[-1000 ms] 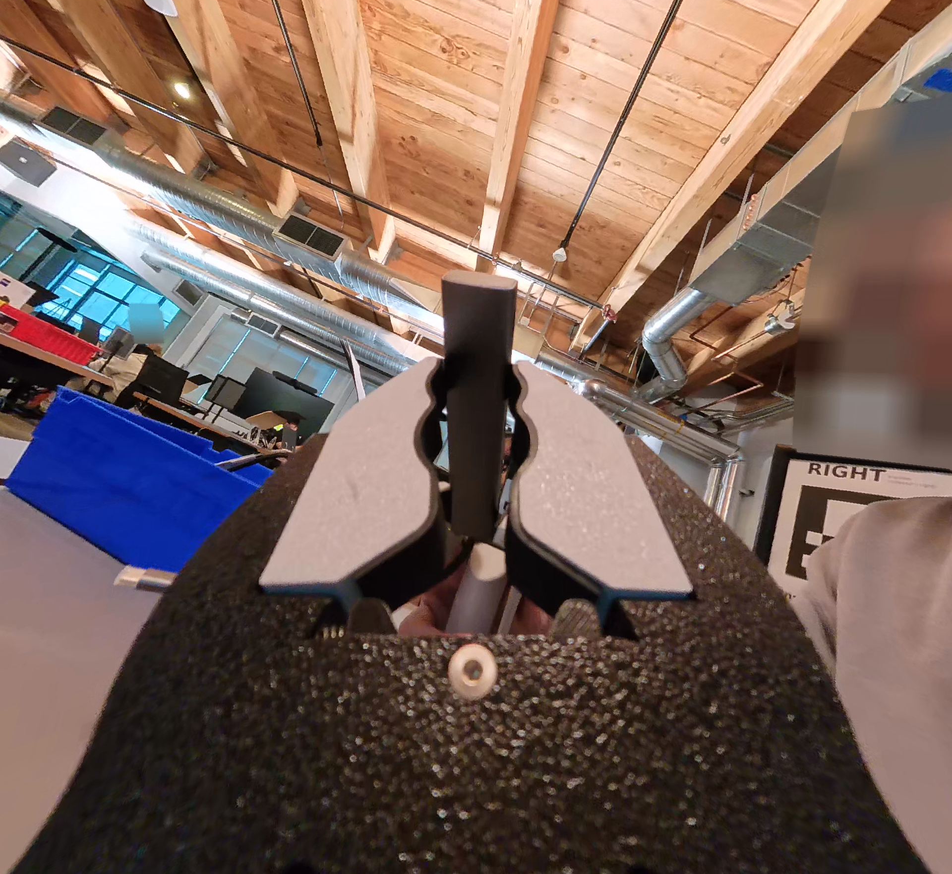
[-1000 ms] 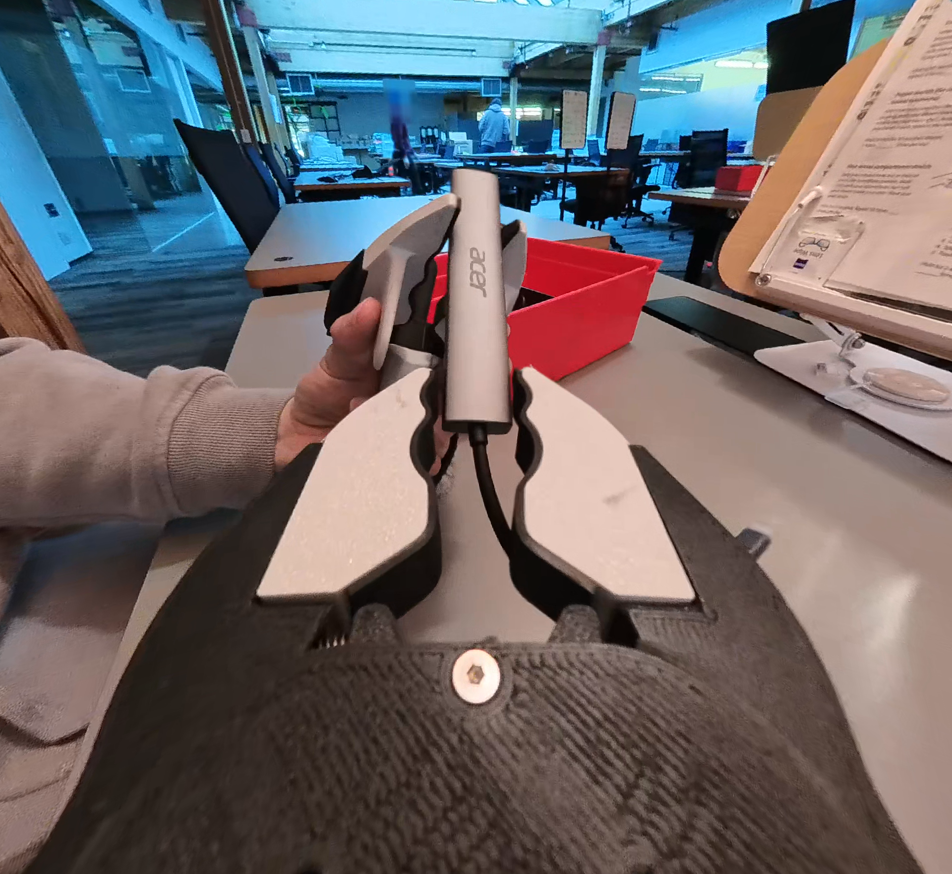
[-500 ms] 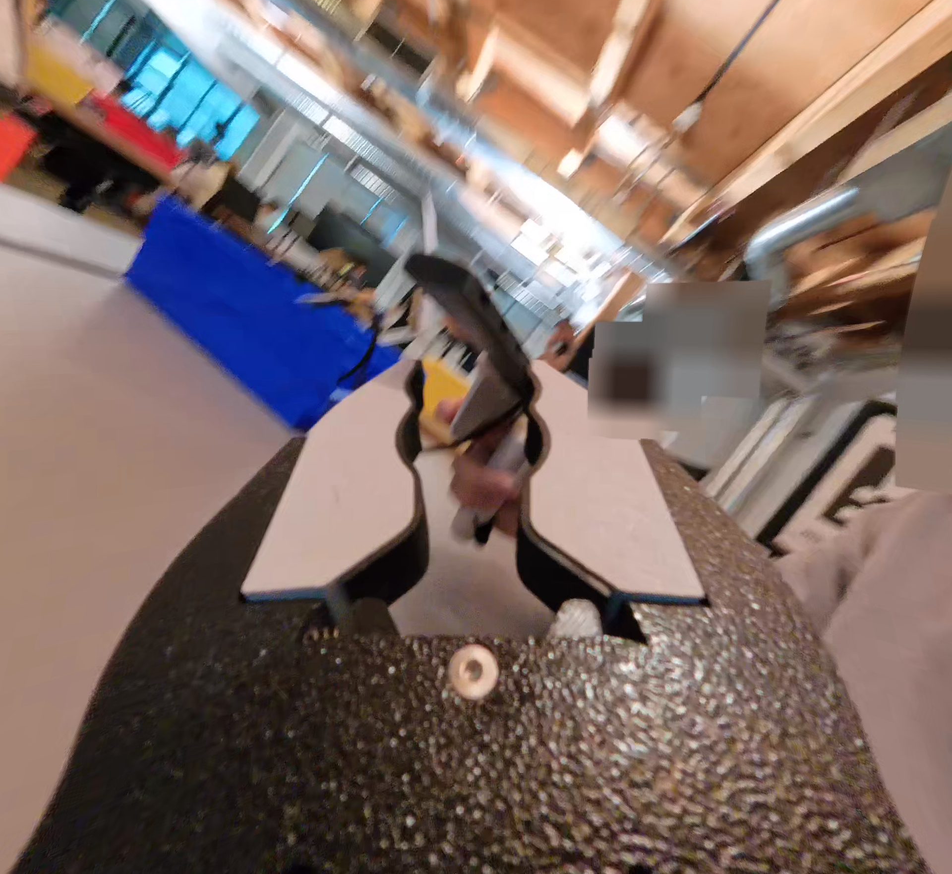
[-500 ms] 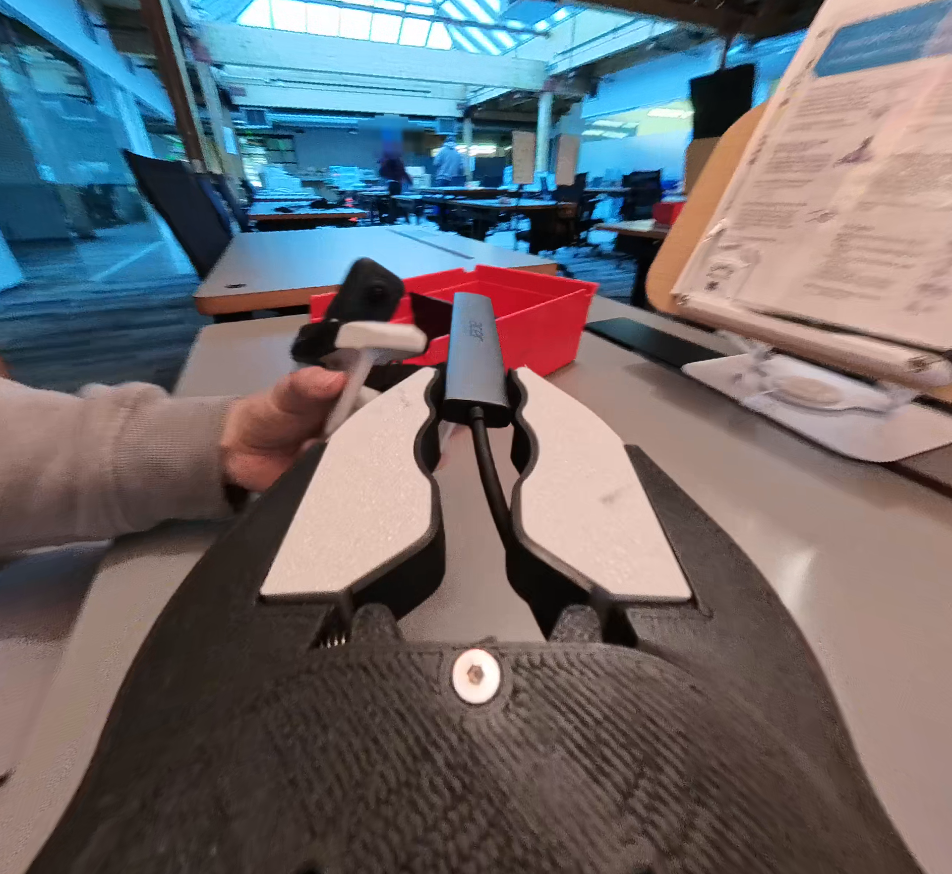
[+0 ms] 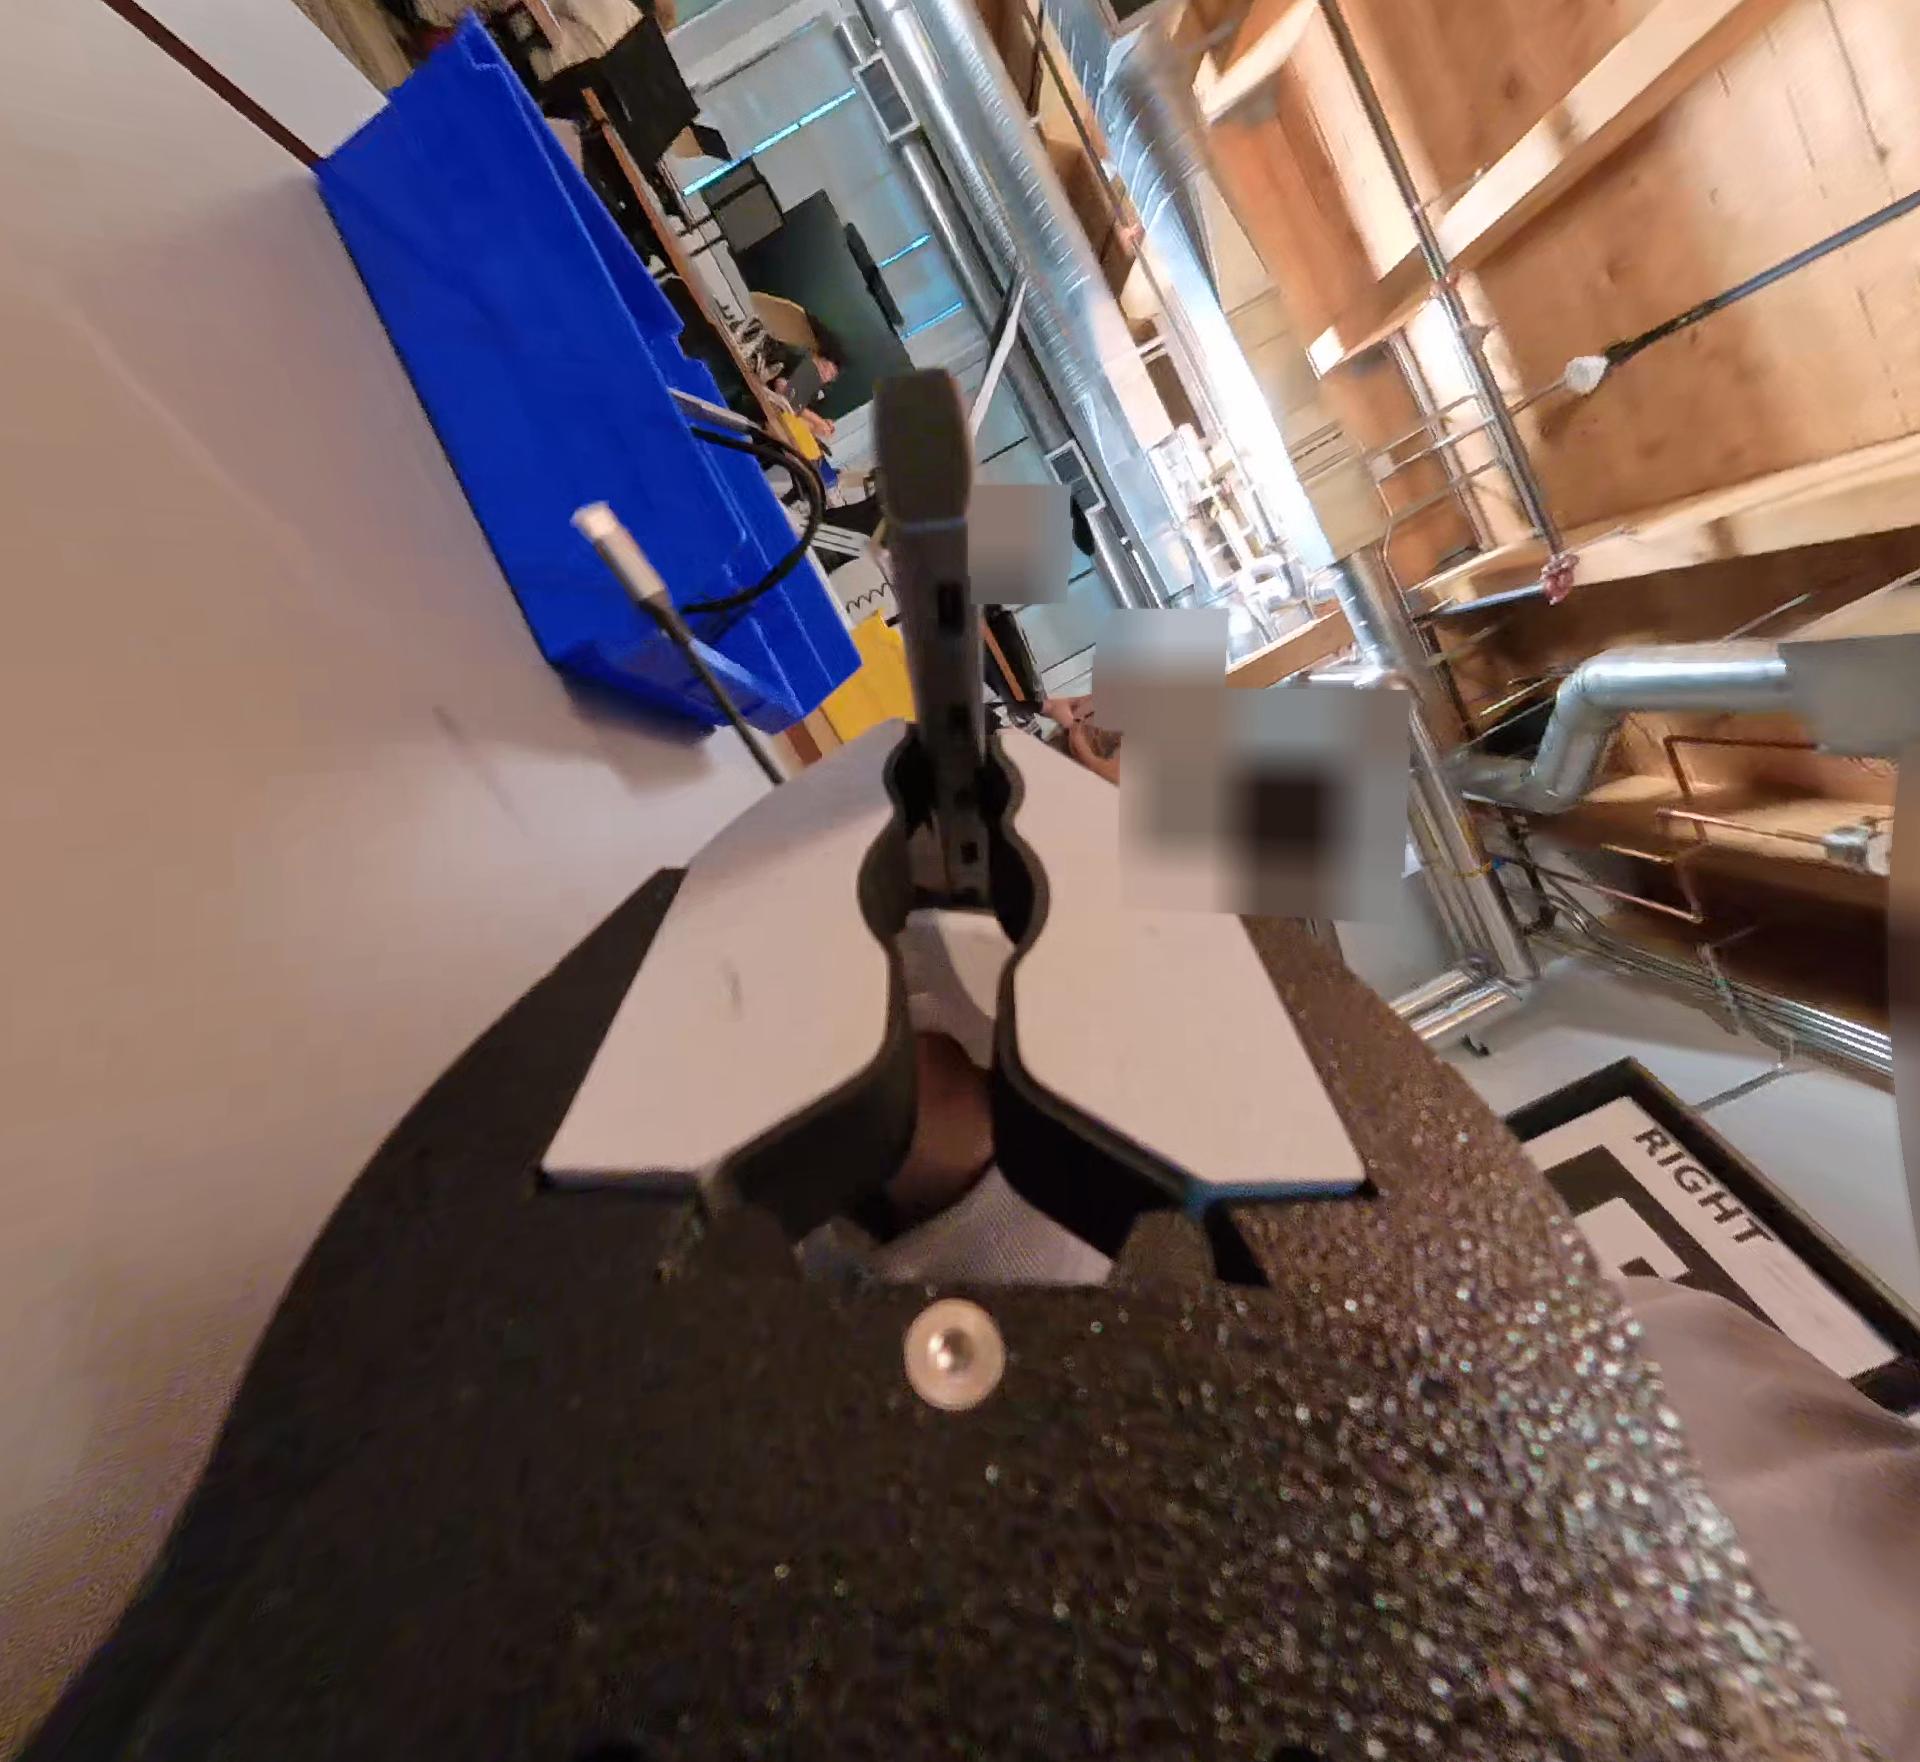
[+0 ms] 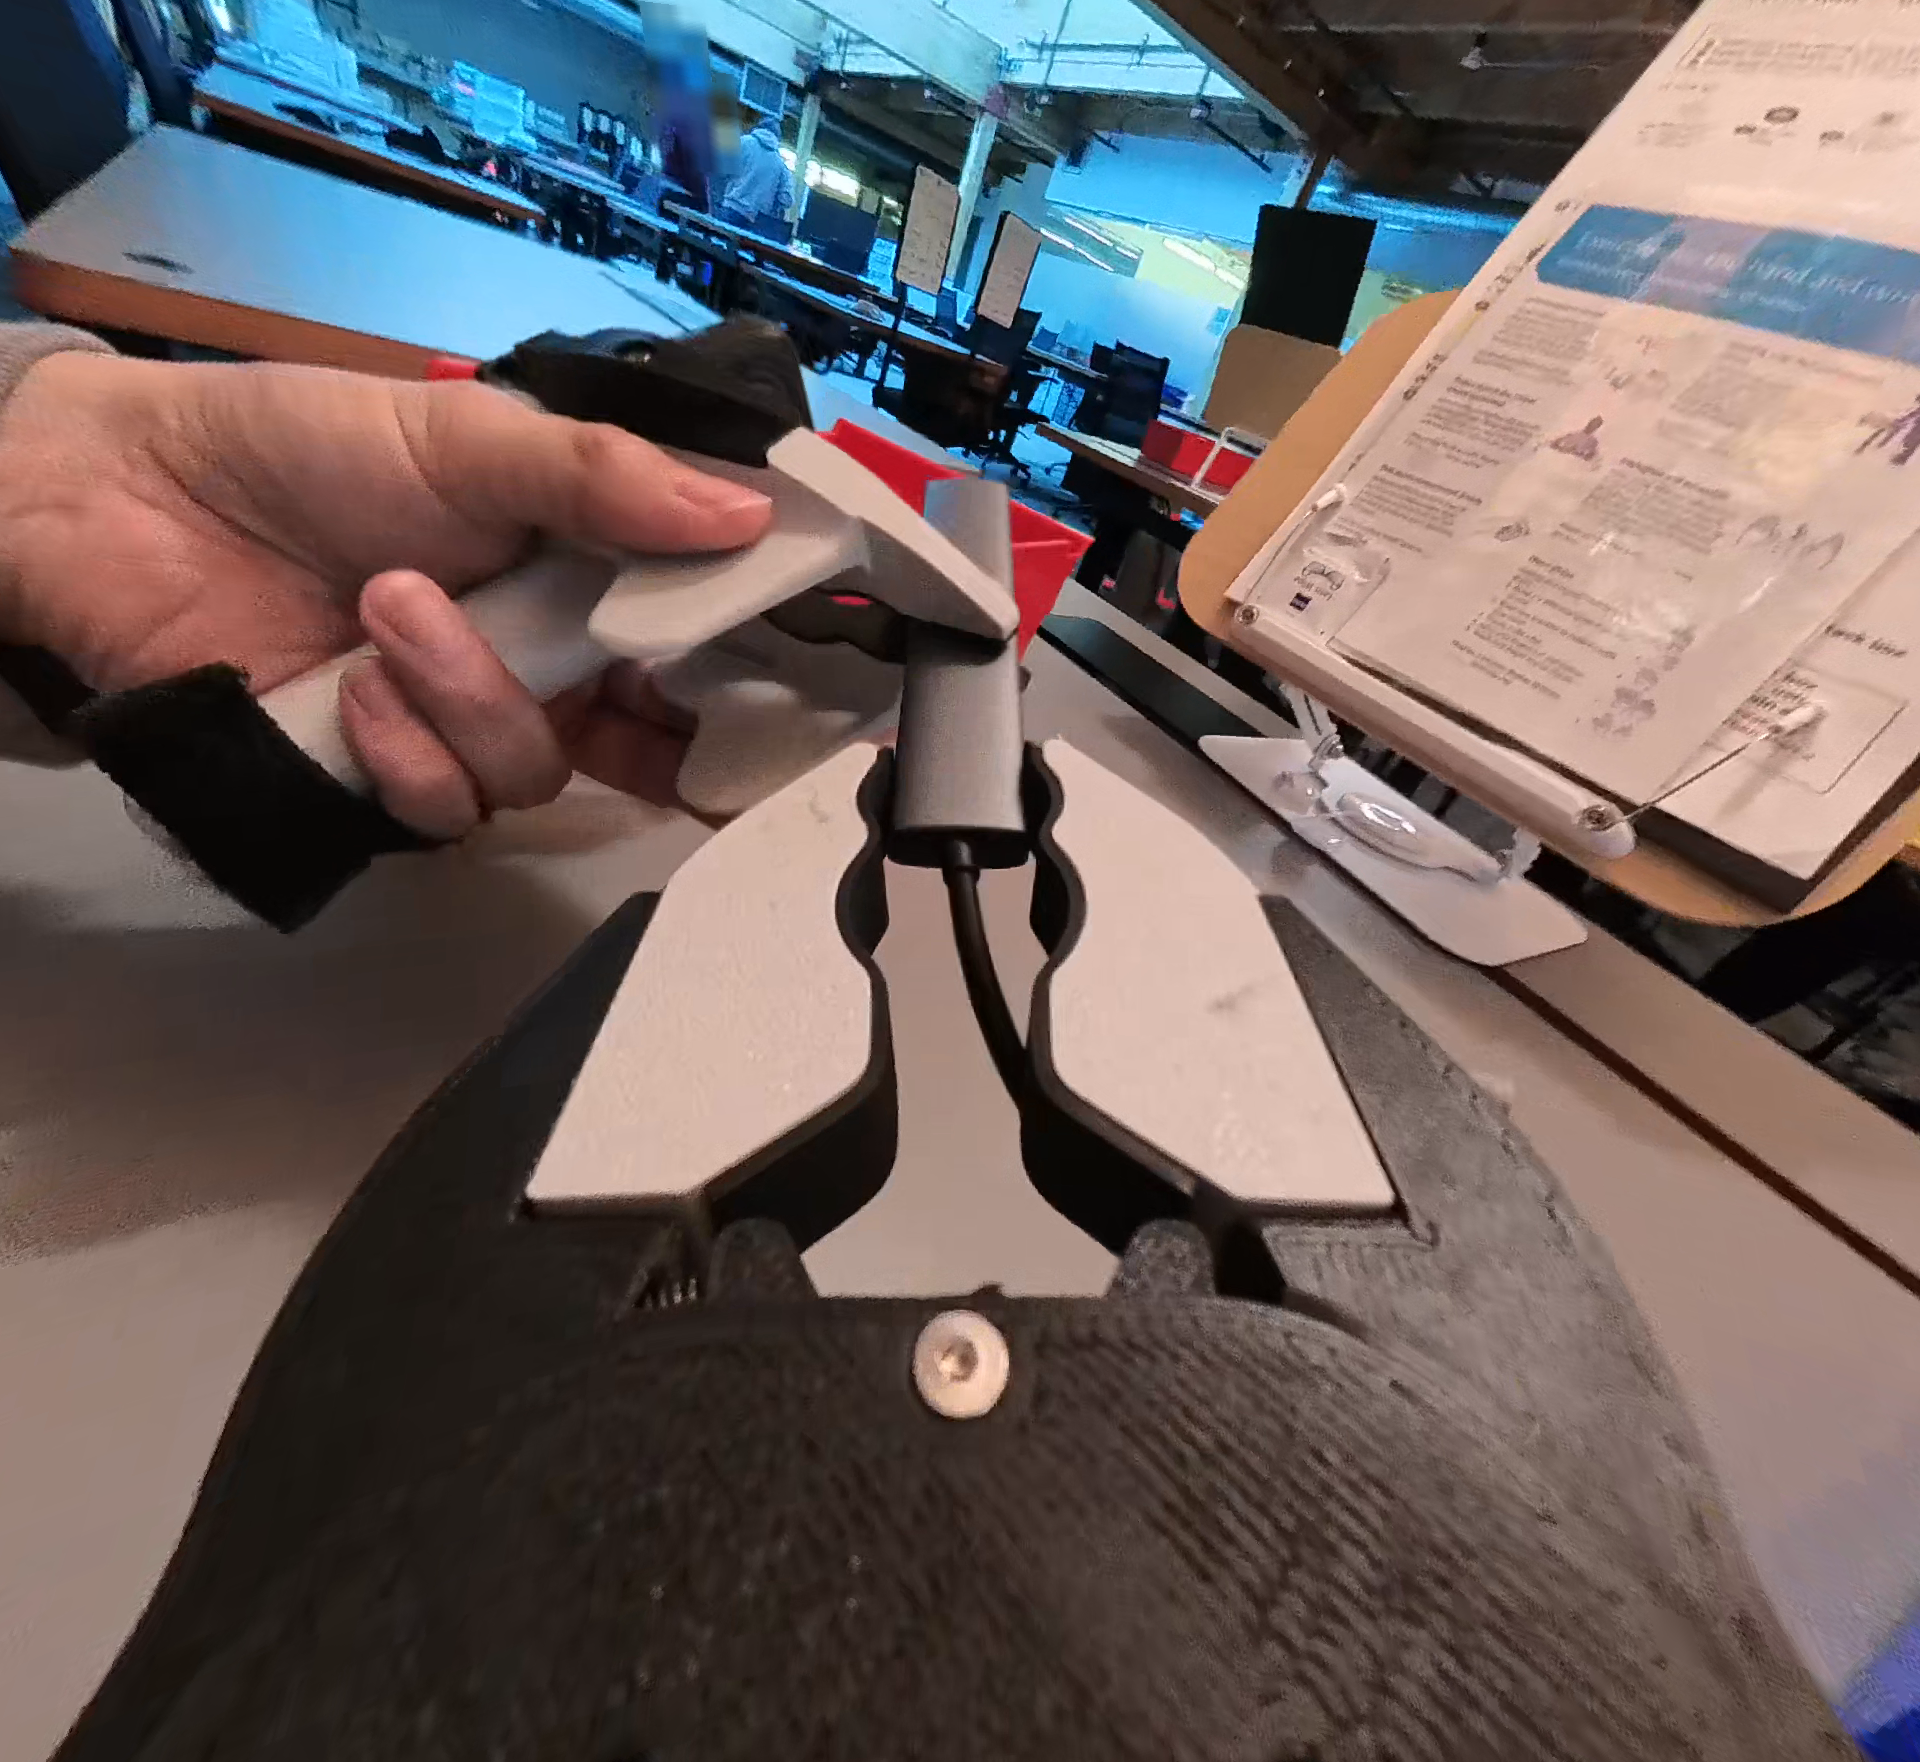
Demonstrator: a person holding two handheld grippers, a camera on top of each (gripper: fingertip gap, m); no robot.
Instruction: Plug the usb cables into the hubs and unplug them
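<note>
A dark grey USB hub (image 6: 951, 704) is held by both grippers above the grey table (image 6: 1558, 1141). My right gripper (image 6: 956, 767) is shut on the hub's cable end, and its black cable (image 6: 987, 964) runs back between the fingers. My left gripper (image 6: 935, 590), in a person's hand (image 6: 312, 517), comes in from the left and pinches the hub farther along. In the left wrist view the left gripper (image 5: 945, 777) is shut on the hub (image 5: 930, 569), which sticks out forward. A black cable with a silver plug (image 5: 603, 533) stands free to its left.
A blue bin (image 5: 520, 341) with cables sits on the table (image 5: 208, 673) ahead of the left gripper. A red bin (image 6: 1044, 554) stands behind the hub. A document stand with printed sheets (image 6: 1610, 517) fills the right side. Less than 4 cm separates the two grippers' tips.
The left gripper has rolled over and come in from the left onto the hub. The right gripper has kept its hold and tipped the hub lower, towards the table.
</note>
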